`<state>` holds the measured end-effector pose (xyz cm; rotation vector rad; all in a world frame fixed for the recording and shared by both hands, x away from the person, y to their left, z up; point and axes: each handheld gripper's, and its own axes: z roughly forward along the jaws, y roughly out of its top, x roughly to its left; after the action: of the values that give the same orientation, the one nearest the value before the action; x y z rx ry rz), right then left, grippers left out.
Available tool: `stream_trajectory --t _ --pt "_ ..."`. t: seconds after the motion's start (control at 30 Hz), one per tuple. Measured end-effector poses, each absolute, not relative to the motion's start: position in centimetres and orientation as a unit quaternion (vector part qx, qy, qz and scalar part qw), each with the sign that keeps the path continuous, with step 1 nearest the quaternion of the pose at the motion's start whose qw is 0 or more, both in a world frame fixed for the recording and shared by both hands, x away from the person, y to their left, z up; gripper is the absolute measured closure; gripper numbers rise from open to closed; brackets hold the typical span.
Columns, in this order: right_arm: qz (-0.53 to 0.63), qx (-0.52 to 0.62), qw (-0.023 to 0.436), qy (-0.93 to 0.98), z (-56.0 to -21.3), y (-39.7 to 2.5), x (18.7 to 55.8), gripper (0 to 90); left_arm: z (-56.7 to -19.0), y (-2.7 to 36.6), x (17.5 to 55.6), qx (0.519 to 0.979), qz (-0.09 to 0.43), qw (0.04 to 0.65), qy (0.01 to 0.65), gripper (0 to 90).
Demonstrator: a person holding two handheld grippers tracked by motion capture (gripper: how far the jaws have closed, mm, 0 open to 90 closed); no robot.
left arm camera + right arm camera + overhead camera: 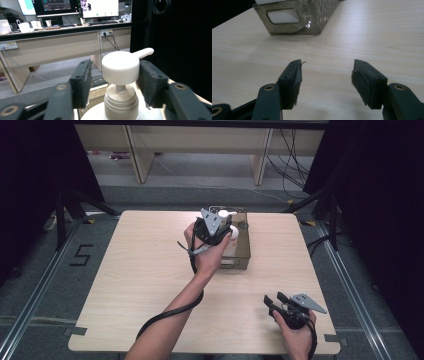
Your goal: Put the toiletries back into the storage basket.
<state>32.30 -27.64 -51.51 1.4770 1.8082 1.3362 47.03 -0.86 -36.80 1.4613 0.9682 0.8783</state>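
White pump bottle (121, 100) standing upright inside the smoky translucent bin (243, 251) at the far middle of the pale wooden table (145, 270). Left gripper (222, 226) reaching over that bin from the near side, left hand (204, 251) wrapped around its body, black cable (170, 312) trailing back along the forearm. Seen in the left gripper view: jaws spread to either side of the pump head (120, 67), right pad (148, 82) just beside the cap or perhaps brushing it, left pad (82, 80) clearly standing apart, so not yet pinching anything. Nozzle pointing away to the right in that view, neck and collar of the bottle showing below between the jaws.

Right gripper (276, 301) resting low at the near right corner of the table, held in the right hand (296, 332), grey three-cornered plate (309, 302) on top. Jaws gaping wide over bare wood in the right gripper view, nothing between them, pointing toward the bin's near end with its cut-out handle (283, 15).
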Motion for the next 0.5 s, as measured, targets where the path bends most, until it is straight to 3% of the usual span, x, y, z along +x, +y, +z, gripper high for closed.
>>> stream_trajectory --t 0.07,0.27,0.5 --pt "0.487 0.550 0.208 0.645 -51.5 -27.3 32.1 41.6 -36.7 -0.5 47.0 0.626 0.371 0.553 0.405 40.1" --pt "0.486 0.536 0.224 0.653 -51.5 -27.6 32.3 41.5 -37.0 -0.1 46.3 0.642 0.336 0.556 0.406 33.0" --pt "0.485 0.538 0.223 0.653 -51.5 -27.7 32.2 41.5 -37.3 1.3 45.3 0.652 0.319 0.562 0.396 31.7"
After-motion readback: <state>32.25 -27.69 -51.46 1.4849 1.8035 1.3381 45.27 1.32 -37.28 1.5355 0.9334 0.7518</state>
